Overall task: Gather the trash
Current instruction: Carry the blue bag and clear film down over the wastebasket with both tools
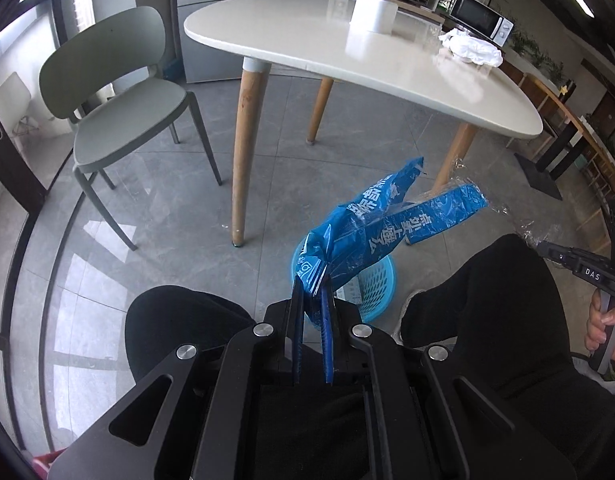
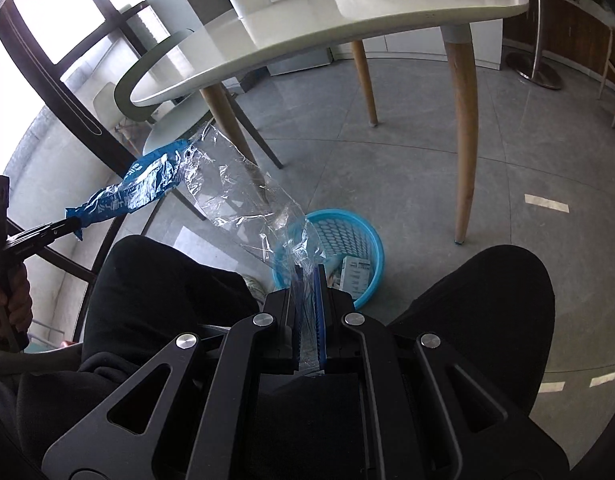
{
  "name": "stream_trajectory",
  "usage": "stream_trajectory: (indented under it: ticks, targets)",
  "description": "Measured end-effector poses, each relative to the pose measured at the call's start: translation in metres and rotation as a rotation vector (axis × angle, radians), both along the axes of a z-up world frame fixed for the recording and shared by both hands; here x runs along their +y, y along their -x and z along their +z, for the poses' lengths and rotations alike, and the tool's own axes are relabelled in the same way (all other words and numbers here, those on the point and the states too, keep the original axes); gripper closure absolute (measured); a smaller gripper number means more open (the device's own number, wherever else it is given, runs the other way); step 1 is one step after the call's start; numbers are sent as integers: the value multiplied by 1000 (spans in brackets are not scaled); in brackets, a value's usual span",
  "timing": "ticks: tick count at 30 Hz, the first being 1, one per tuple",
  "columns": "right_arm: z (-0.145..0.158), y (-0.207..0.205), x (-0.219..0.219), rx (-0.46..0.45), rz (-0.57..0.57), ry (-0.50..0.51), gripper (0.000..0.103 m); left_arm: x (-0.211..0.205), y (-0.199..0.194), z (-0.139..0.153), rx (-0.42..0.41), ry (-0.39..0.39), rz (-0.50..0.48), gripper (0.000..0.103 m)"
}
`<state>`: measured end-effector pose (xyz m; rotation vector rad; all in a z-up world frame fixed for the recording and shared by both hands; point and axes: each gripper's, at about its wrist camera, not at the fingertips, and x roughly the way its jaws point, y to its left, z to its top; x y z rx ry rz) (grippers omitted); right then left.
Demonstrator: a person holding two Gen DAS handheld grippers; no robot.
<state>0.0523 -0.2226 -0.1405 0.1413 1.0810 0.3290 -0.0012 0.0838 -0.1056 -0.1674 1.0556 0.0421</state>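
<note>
Left wrist view: a green chair (image 1: pixel 123 96) stands at far left, beside the pale bench (image 1: pixel 387 68) on its wooden legs.
Left claw (image 1: pixel 312 300): pressed together on the crumpled end of a blue wrapper (image 1: pixel 371 232), pinching it between the blue pads.
Wrapper axis: long, running up and to the right away from the left claw, its far end forked into two flaps; clear film trails off the right flap.
Wrapper place: in the air above the floor, over a blue basket (image 1: pixel 371 284) that sits between the person's black-clad knees.
Bench top: a white roll (image 1: pixel 373 12) near the middle, crumpled white paper (image 1: pixel 473 48) toward the right end.
Right wrist view: the blue wrapper (image 2: pixel 135 188) shows at left, held by the other claw; its long axis slants up to the right.
Clear film (image 2: pixel 243 192): stretches from the wrapper's blue part down and right to the right claw (image 2: pixel 307 280).
Right claw: closed on the film's lower end, pinching it.
Basket (image 2: pixel 347 248): on the floor just beyond the right claw, with a small printed box (image 2: pixel 357 274) lying inside.
</note>
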Motion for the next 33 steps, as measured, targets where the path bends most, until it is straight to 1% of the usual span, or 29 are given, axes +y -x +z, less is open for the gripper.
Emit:
stream_trajectory:
  ticks: [6, 8, 11, 14, 17, 22, 25, 29, 33]
  targets:
    - [-27, -18, 5, 26, -41, 64, 98, -2, -10, -25, 63, -10, 13, 96]
    - [-34, -24, 7, 39, -49, 58, 98, -1, -13, -32, 78, -10, 16, 96]
    - [-42, -33, 10, 64, -55, 8, 98, -1, -20, -43, 95, -9, 17, 96]
    - [-50, -43, 17, 69, -53, 11, 98, -3, -29, -55, 115, -14, 16, 96]
    - [-63, -52, 25, 93, -59, 4, 98, -6, -40, -69, 141, -33, 21, 96]
    - [-86, -66, 38, 128, -61, 37, 98, -10, -54, -90, 183, -52, 39, 96]
    - [-100, -75, 41, 162, -75, 33, 98, -14, -63, -101, 203, -40, 47, 96]
    - [-120, -83, 44, 195, -97, 53, 98, -22, -79, -114, 219, -44, 52, 96]
    - [-137, -91, 41, 227, -118, 73, 98, -30, -94, -134, 254, -49, 58, 96]
